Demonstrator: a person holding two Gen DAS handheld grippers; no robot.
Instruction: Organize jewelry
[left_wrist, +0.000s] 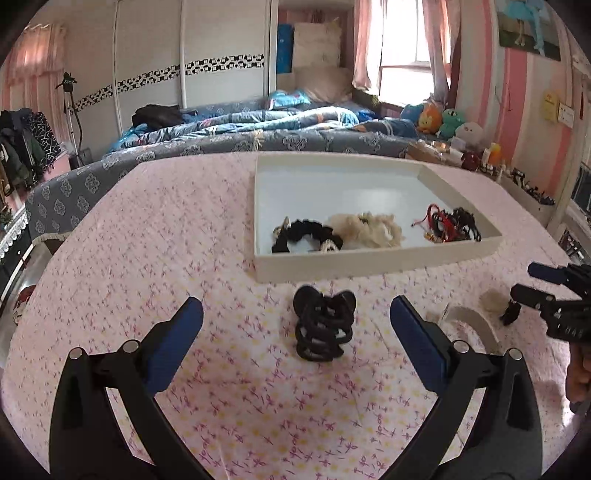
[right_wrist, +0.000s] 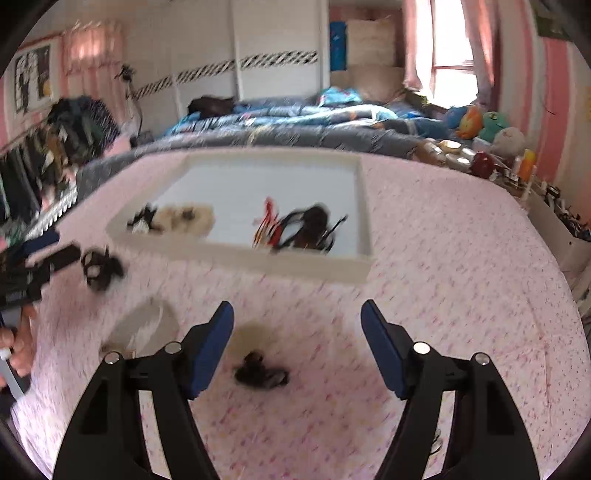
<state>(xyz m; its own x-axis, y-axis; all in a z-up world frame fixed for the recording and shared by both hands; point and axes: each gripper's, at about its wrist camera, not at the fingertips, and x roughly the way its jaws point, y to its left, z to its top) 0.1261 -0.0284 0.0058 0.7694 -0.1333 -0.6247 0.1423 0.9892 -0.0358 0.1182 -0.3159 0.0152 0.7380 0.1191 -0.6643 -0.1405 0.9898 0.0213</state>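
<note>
So we've got the left claw (left_wrist: 295, 325) spread wide around the black hair ties (left_wrist: 324, 326) on the table (left_wrist: 147, 258), just short of the tray (left_wrist: 369, 264). They look soft and light; we'd pinch mid-bundle.

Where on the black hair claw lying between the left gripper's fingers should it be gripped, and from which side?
Grip the black hair claw across its narrow middle, coming down from above with the left gripper open either side. Its looped ends flare wider, so the waist probably gives the pads the surest hold.
</note>
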